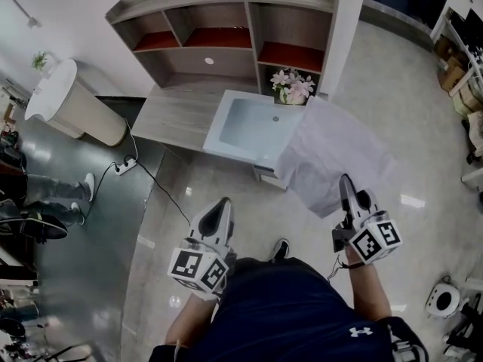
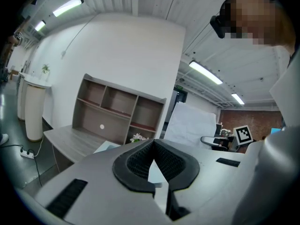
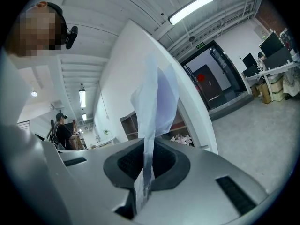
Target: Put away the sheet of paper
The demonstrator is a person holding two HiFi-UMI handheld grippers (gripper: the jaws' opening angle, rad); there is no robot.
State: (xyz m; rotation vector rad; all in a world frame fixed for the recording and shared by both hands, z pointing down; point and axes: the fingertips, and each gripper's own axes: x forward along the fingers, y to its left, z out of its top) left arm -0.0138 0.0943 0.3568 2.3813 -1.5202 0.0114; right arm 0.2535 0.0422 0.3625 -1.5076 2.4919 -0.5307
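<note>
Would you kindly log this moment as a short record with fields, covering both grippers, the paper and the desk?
right gripper: fingers shut on sheet of paper
left gripper: fingers together, nothing held
sheet of paper: in the air, not yet put away
desk: pale blue tray on top
shelf unit: flowers in lower right compartment

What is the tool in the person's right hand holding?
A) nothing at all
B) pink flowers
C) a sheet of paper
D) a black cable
C: in the right gripper view the right tool is shut on the sheet of paper, which sticks up from between its jaws. The flowers stand well away from it.
</note>
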